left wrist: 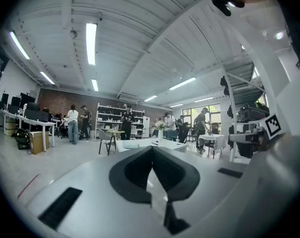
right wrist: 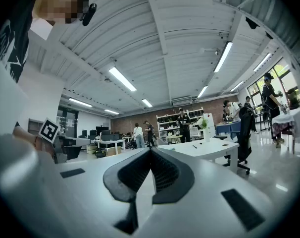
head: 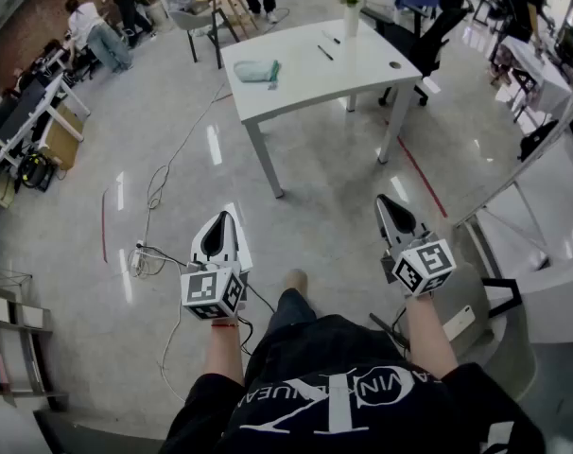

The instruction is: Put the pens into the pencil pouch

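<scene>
White tabletop [head: 305,78] stands well ahead of the person on pale legs, its near edge running slantwise across the head view; a teal pencil pouch [head: 257,71] lies flat near the table's left edge, closed as far as can be told; two dark pens [head: 325,53] lie toward the far side, well apart from the pouch and from each other; a white vase with flowers [head: 351,12] stands at the far edge, and a small dark object [head: 394,64] sits near the right corner.

Both tools are held level and low, well short of the table; the left gripper [head: 221,218] has its jaws pressed together with nothing between them, as its own view shows; the right gripper [head: 388,203] is likewise clenched and empty.

Grey glossy floor [head: 334,187] lies bare between the grippers and the table's near legs, giving a wide clear lane straight ahead; a tangle of cables [head: 152,253] runs along the floor just left of the left gripper and on toward the table; a red tape line [head: 424,180] slants past the table's right leg; a white frame and bench [head: 551,282] close off the right side near the right gripper; a black office chair [head: 428,41] stands behind the table's right end; desks and people fill the far left edge of the room.
</scene>
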The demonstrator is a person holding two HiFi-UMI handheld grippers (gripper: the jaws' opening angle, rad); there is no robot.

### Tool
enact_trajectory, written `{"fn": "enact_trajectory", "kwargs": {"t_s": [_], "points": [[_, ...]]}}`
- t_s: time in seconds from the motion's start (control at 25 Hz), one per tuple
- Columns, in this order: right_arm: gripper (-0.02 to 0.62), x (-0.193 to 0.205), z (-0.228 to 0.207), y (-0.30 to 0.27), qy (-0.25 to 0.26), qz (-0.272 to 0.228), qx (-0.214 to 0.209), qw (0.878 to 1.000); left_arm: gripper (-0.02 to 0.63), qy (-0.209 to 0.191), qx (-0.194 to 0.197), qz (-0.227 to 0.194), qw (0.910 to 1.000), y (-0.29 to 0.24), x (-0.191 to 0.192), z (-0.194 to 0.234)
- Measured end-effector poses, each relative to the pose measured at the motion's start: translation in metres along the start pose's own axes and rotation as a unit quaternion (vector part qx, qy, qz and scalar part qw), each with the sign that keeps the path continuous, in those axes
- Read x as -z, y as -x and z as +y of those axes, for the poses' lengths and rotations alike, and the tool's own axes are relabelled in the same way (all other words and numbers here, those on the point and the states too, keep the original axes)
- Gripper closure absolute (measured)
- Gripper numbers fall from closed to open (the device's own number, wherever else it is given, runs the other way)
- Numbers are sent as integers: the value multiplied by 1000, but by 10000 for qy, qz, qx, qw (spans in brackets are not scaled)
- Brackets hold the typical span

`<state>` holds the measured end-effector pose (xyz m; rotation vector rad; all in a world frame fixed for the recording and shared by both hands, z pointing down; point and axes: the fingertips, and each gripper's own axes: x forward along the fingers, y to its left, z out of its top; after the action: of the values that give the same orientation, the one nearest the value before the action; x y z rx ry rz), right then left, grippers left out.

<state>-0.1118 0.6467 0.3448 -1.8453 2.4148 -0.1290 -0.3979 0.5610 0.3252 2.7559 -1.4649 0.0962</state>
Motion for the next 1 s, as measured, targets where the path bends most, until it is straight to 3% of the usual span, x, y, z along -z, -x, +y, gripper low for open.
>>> {"fn": "enact_trajectory", "kwargs": {"t_s": [0.48, 0.64, 0.76, 1.0], "points": [[585, 7, -15, 2, -13, 61, 240, 9997, 606, 147, -61, -78, 9998, -9, -1, 3], [534, 11, -28, 2, -95, 132, 346, 9993, 598, 236, -63, -92, 9997, -15, 0, 0], [496, 20, -40, -6, -234, 221, 355, 9988, 534, 226, -87, 8, 9997, -30, 8, 4], [456, 32, -72, -43, -430, 321, 446, 9976, 526, 382, -143, 127, 9991, -82, 21, 25]]}}
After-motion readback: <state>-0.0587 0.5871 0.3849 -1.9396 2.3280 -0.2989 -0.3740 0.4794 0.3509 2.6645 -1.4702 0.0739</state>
